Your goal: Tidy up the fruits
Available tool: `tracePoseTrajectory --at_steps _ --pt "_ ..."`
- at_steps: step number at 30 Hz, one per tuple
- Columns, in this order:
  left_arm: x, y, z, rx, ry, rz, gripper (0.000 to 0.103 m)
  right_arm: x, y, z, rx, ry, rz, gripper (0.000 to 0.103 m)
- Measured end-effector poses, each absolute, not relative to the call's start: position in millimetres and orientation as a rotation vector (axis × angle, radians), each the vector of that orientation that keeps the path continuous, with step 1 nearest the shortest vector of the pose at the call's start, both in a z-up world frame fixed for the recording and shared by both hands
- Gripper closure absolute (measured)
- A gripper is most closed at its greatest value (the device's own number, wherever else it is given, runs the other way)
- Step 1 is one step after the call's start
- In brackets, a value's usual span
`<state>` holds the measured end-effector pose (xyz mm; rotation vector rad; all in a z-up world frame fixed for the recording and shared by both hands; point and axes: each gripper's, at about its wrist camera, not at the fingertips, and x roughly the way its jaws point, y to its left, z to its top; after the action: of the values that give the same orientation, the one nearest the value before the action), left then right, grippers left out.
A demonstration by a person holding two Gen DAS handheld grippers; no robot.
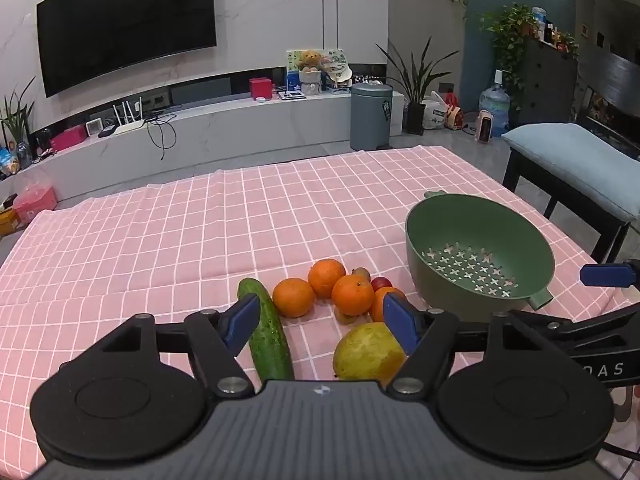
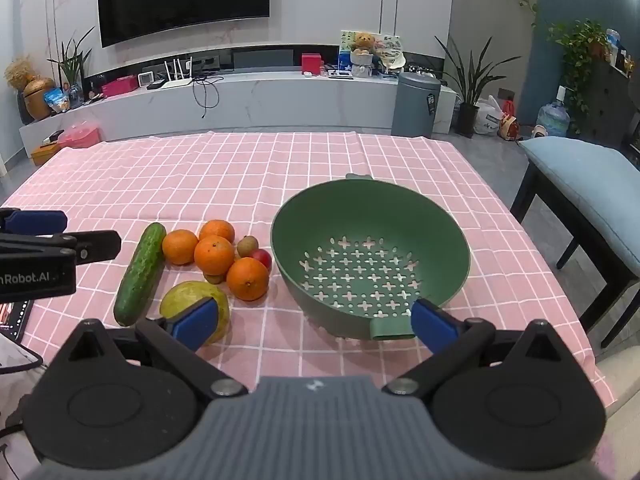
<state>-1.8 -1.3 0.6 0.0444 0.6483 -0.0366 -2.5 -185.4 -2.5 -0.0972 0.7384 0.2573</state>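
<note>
Both tongs (image 1: 320, 320) (image 2: 312, 320) gape empty above oranges (image 2: 214, 255), cucumber (image 2: 140, 274), beside green colander (image 2: 370, 256).

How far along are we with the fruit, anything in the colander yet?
Done: nothing. The green colander is empty. In hand: nothing; the left gripper and right gripper both stand open, hovering near the pile. Left: all of it. Four oranges, the yellow-green fruit, a small red fruit, the brownish small ones and the cucumber lie on the pink tablecloth.
</note>
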Motion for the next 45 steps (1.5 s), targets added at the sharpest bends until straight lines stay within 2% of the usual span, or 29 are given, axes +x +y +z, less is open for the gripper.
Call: tracePoseTrajectory --at_steps 5,45 --pt "10.3 3.5 -2.5 0.029 0.696 -0.039 0.023 -3.0 -185.0 -3.1 -0.098 0.746 0.256 0.004" --pt "4.9 -0.5 0.4 0.058 0.709 -0.045 0.023 -4.2 -180.4 -5.4 -0.112 0.763 0.257 0.004"
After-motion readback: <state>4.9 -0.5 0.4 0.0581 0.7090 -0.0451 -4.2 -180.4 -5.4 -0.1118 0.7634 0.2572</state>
